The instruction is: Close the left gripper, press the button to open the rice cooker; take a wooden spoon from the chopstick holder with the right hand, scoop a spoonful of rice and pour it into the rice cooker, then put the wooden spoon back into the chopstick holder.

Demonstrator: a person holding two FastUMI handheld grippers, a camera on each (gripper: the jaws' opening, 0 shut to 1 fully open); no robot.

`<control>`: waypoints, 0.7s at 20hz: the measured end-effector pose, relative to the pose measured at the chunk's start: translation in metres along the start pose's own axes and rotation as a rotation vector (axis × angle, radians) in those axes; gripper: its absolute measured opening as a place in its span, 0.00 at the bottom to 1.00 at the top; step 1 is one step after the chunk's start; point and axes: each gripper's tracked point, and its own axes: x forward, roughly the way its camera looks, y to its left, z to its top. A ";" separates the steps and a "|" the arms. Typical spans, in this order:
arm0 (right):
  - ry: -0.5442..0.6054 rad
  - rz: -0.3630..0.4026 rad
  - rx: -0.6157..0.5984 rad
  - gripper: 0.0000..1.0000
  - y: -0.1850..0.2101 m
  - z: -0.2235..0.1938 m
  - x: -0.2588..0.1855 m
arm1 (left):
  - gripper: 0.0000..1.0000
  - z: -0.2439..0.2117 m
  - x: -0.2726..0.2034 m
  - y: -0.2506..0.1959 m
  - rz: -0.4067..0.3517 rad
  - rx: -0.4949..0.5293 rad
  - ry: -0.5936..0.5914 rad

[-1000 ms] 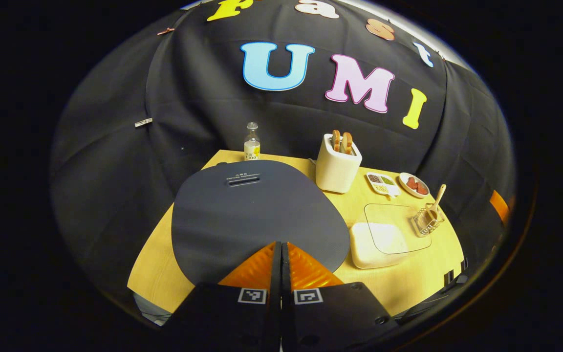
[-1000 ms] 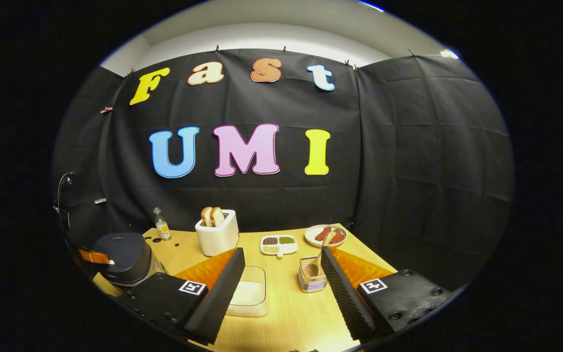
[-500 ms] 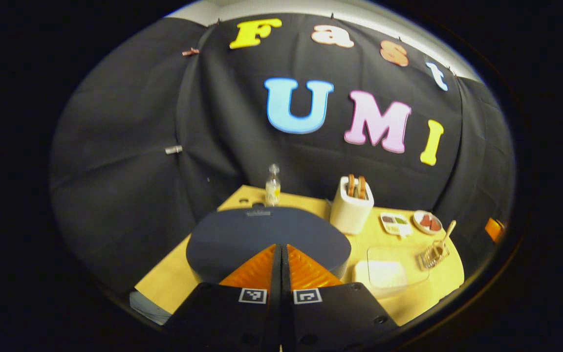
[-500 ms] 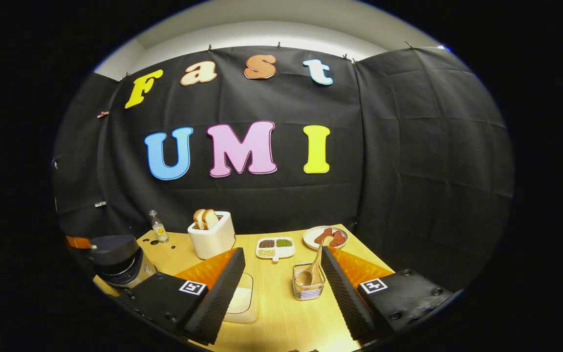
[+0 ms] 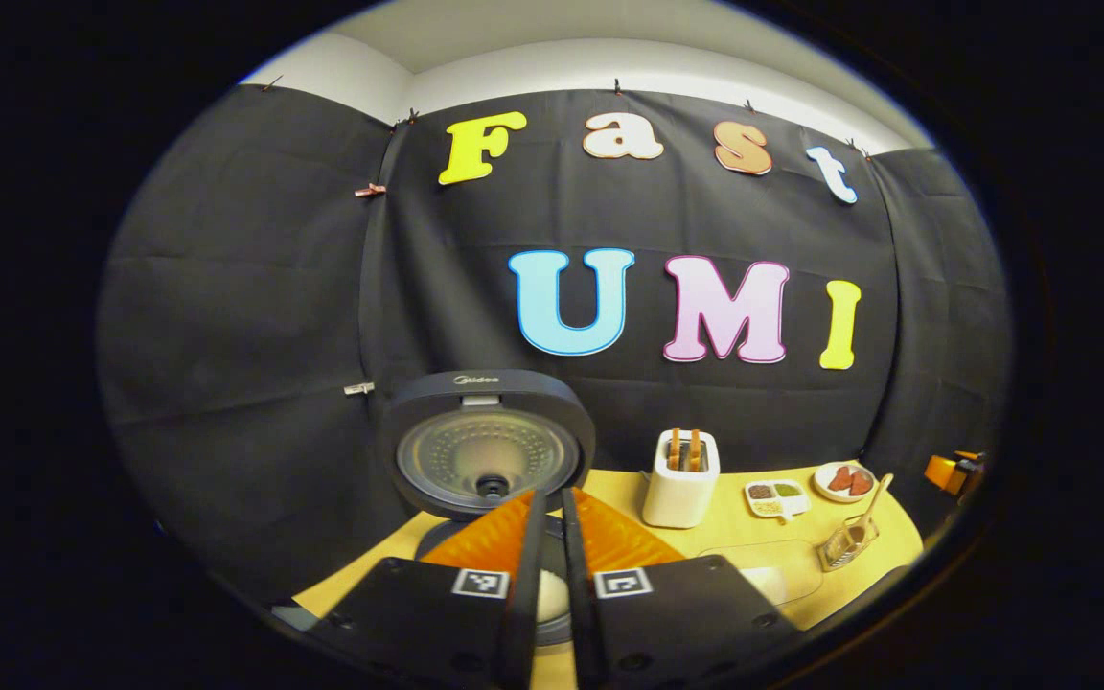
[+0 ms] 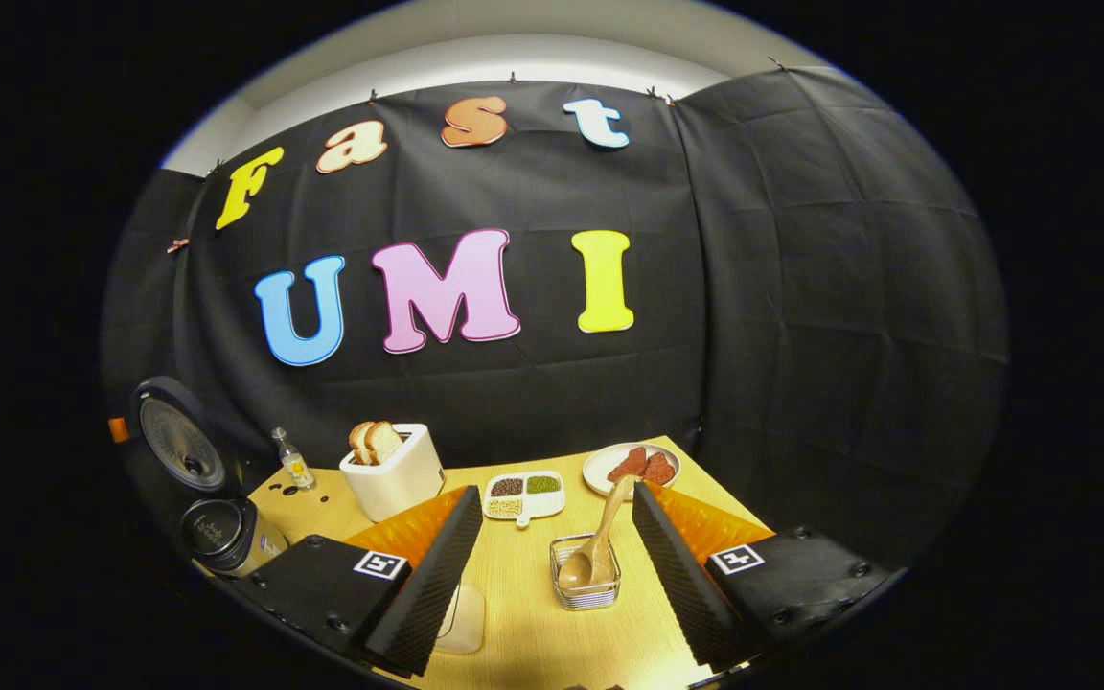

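The rice cooker's lid (image 5: 487, 450) is standing up open, its inner plate facing the room, and the pot (image 6: 217, 532) below it is sitting at about nine o'clock on the surface (image 6: 523, 623). The left tongs (image 5: 548, 546) are hovering just in front of the cooker with their two fingers nearly together, only a thin slit between them, gripping nothing.

The right tongs (image 6: 552, 565) are spread wide and empty, pointing straight at the wire chopstick holder (image 6: 586, 586), which is sitting between the two fingers a little farther off, not touched by either. The wooden spoon (image 6: 598, 551) is leaning in that holder, bowl down, with its handle slanting up toward one o'clock. Beyond it, at twelve o'clock, a small sectioned dish (image 6: 523, 496) and a plate (image 6: 631, 468) are resting, with a toaster (image 6: 391, 471) at eleven.

To my eye the spoon is going to be light and stiff, smooth enough to swivel in a loose pinch. The bare upper handle looks like the place to take hold, well clear of the wire rim. The holder itself seems light and could tip or slide if the spoon is dragged sideways instead of lifted along its slant.
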 end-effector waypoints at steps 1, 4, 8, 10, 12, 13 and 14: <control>0.016 -0.003 0.003 0.99 -0.005 -0.004 0.007 | 0.38 -0.003 -0.002 -0.009 -0.009 -0.012 0.007; 0.063 -0.006 0.022 0.99 -0.020 -0.017 0.030 | 0.97 -0.015 0.000 -0.027 0.001 -0.023 0.040; 0.146 0.006 0.063 0.98 -0.034 -0.042 0.064 | 0.97 -0.025 -0.007 -0.049 0.033 -0.020 0.072; 0.195 0.018 0.087 0.98 -0.039 -0.055 0.082 | 0.97 -0.035 -0.010 -0.058 0.056 -0.020 0.097; 0.236 0.029 0.107 0.99 -0.043 -0.067 0.099 | 0.97 -0.043 -0.014 -0.068 0.078 -0.021 0.123; 0.251 0.035 0.116 0.99 -0.046 -0.072 0.107 | 0.97 -0.048 -0.017 -0.072 0.089 -0.020 0.135; 0.267 0.041 0.127 0.99 -0.048 -0.077 0.116 | 0.97 -0.051 -0.019 -0.075 0.097 -0.021 0.144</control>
